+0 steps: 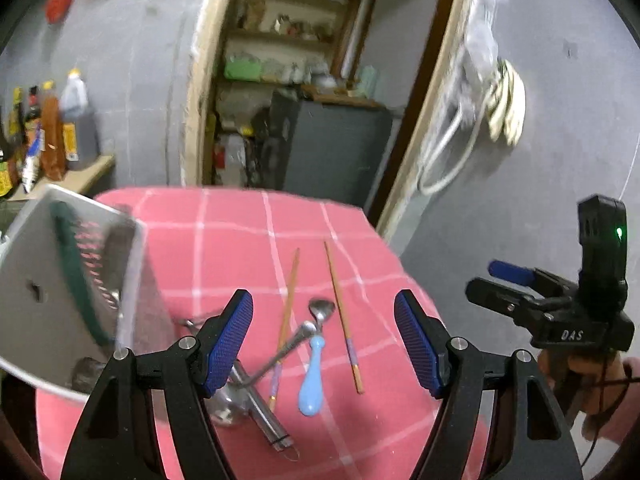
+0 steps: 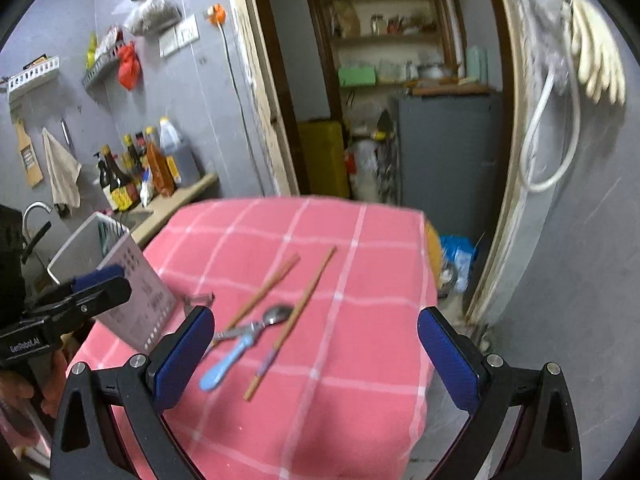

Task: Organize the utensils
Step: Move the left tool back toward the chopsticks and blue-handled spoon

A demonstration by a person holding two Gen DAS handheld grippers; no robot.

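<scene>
A blue-handled spoon (image 1: 314, 376) (image 2: 236, 354), two wooden chopsticks (image 1: 343, 318) (image 2: 294, 322) and metal utensils (image 1: 260, 404) lie loose on the pink checked tablecloth (image 1: 224, 248) (image 2: 340, 264). A white slotted utensil holder (image 1: 52, 292) (image 2: 132, 292) stands at the table's left. My left gripper (image 1: 324, 344) is open and empty, hovering above the utensils. My right gripper (image 2: 316, 354) is open and empty, above the table's near edge; it also shows in the left wrist view (image 1: 508, 284), off the table's right side.
Sauce bottles (image 2: 140, 172) stand on a counter (image 2: 180, 200) behind the holder, next to a sink tap (image 2: 34, 212). An open doorway (image 2: 400, 100) with shelves and a grey cabinet (image 2: 448, 160) lies behind the table. Gloves (image 2: 596, 60) hang on the right wall.
</scene>
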